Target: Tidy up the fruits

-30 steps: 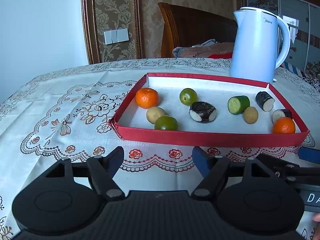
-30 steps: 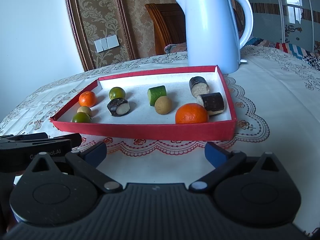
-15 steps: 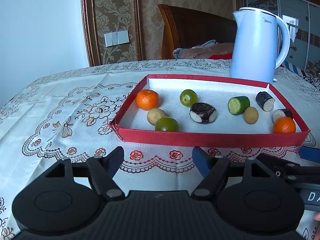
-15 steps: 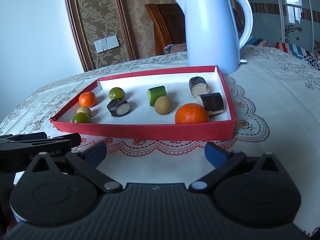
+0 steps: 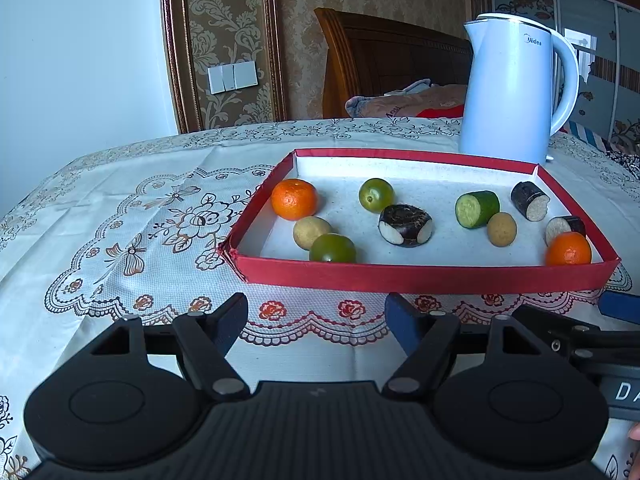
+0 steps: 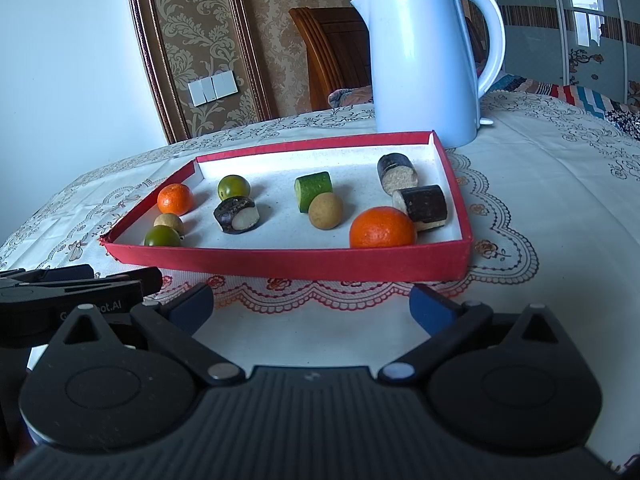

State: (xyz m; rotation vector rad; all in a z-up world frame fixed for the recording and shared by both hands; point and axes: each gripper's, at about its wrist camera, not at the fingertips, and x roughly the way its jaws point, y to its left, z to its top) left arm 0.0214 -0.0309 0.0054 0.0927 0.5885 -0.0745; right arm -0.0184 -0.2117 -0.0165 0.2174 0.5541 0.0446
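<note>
So all the fruit sits inside the red tray (image 5: 424, 278) on the desk (image 5: 120, 216), but kinda mixed: one orange (image 5: 294, 199), a tan round fruit (image 5: 311, 232) and a green one (image 5: 332, 248) cluster at the left end, another green one (image 5: 376, 195) sits further back, a dark cut chunk (image 5: 405, 225) is mid-tray, and the right end has a cucumber-looking piece (image 5: 477, 209), another tan ball (image 5: 501, 229), two more dark chunks (image 6: 422, 204) and a second orange (image 6: 382, 227). Like isn't grouped with like, so if sorting by kind is the goal, I'd say there's work left; if "in the tray" is the goal, it already reads as done. Left hand-held gripper (image 5: 316, 312) and right hand-held gripper (image 6: 312, 304) both hover low over the cloth just short of the tray's near wall, jaws spread wide, holding nothing, side by side and aimed at the tray. White kettle (image 6: 424, 60) stands just behind.
</note>
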